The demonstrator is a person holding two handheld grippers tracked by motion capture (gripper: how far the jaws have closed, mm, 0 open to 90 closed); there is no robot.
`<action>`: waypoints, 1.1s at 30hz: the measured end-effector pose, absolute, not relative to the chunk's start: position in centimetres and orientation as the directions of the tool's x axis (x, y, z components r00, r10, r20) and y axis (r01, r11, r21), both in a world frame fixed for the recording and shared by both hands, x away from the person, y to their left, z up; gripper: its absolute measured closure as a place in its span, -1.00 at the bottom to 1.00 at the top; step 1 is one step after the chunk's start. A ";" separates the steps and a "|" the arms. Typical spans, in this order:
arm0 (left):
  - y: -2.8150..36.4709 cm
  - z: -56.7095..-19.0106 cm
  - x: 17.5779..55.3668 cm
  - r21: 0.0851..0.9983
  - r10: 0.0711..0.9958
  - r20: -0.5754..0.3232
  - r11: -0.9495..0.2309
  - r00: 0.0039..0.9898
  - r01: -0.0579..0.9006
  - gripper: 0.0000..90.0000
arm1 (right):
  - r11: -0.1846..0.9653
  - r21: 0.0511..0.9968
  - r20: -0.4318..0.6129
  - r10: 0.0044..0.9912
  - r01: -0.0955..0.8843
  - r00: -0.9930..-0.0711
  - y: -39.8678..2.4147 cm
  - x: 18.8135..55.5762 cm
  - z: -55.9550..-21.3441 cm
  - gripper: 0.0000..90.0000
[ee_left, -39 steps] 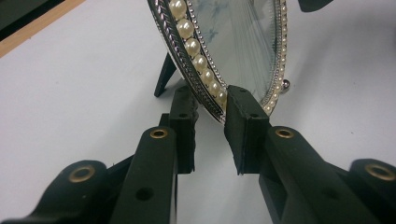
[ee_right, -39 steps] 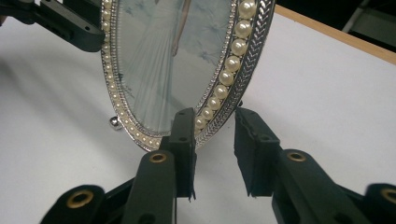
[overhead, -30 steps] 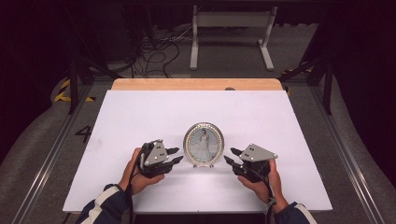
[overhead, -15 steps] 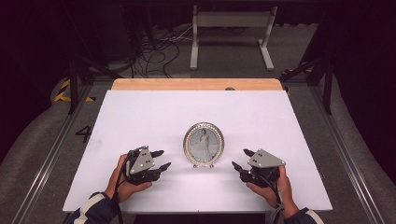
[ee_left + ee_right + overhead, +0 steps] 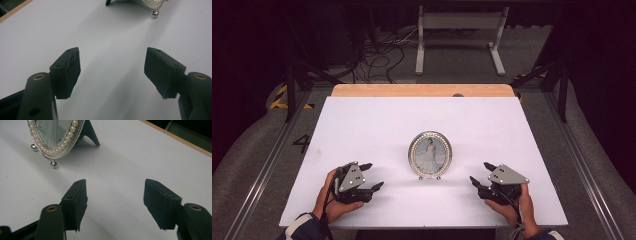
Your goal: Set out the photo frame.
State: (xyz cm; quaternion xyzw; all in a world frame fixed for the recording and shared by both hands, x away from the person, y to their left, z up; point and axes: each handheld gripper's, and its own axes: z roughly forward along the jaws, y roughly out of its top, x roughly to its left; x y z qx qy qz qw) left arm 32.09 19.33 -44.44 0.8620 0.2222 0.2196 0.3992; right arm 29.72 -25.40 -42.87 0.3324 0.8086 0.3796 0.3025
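An oval silver picture frame (image 5: 430, 155) edged with pearl beads stands upright on two ball feet near the middle of the white table (image 5: 422, 120), a portrait inside it. My left gripper (image 5: 373, 176) lies well to its left, held in a hand near the front edge; its jaws have just been opening and stand open with nothing between them (image 5: 112, 72). My right gripper (image 5: 482, 173) sits to the frame's right, jaws also just opened wider and empty (image 5: 115, 200). The right gripper view catches the frame (image 5: 56, 138) and its black back stand (image 5: 90, 135) at upper left.
A strip of bare wood (image 5: 422, 90) runs along the table's far edge. Beyond it are a white metal stand (image 5: 459, 35) and loose cables (image 5: 377, 50) on the floor. Metal rails (image 5: 262, 170) flank the table.
Both hands have drawn outward and back toward the front edge, away from the frame. Both sets of jaws have opened wider. The frame stands where it was.
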 end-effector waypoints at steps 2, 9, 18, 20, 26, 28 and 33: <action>19.8 -44.5 32.0 0.790 0.572 0.194 -0.572 0.797 0.219 -0.40 | 0.485 0.818 -0.240 0.776 0.308 -0.584 -25.8 29.6 -42.9 -0.20; 21.2 -44.6 31.6 0.796 0.598 0.202 -0.562 0.776 0.226 -0.48 | 0.468 0.826 -0.235 0.792 0.313 -0.564 -26.9 29.3 -43.1 -0.27; 23.3 -45.3 31.4 0.797 0.641 0.176 -0.538 0.747 0.274 -0.61 | 0.445 0.826 -0.224 0.822 0.346 -0.523 -28.5 29.3 -43.6 -0.48; 23.9 -45.6 31.4 0.792 0.641 0.162 -0.538 0.751 0.288 -0.76 | 0.439 0.827 -0.220 0.828 0.352 -0.515 -29.0 29.2 -43.8 -0.49; 25.1 -45.8 31.2 0.804 0.655 0.129 -0.509 0.745 0.308 -0.81 | 0.424 0.829 -0.210 0.840 0.365 -0.500 -29.9 29.1 -44.1 -0.55; 25.8 -45.9 31.2 0.813 0.662 0.106 -0.488 0.742 0.318 -0.83 | 0.416 0.831 -0.204 0.846 0.370 -0.492 -30.4 29.0 -44.2 -0.60; 26.4 -46.0 31.0 0.826 0.675 0.089 -0.461 0.733 0.324 -0.87 | 0.411 0.828 -0.197 0.851 0.383 -0.487 -30.8 28.8 -44.5 -0.70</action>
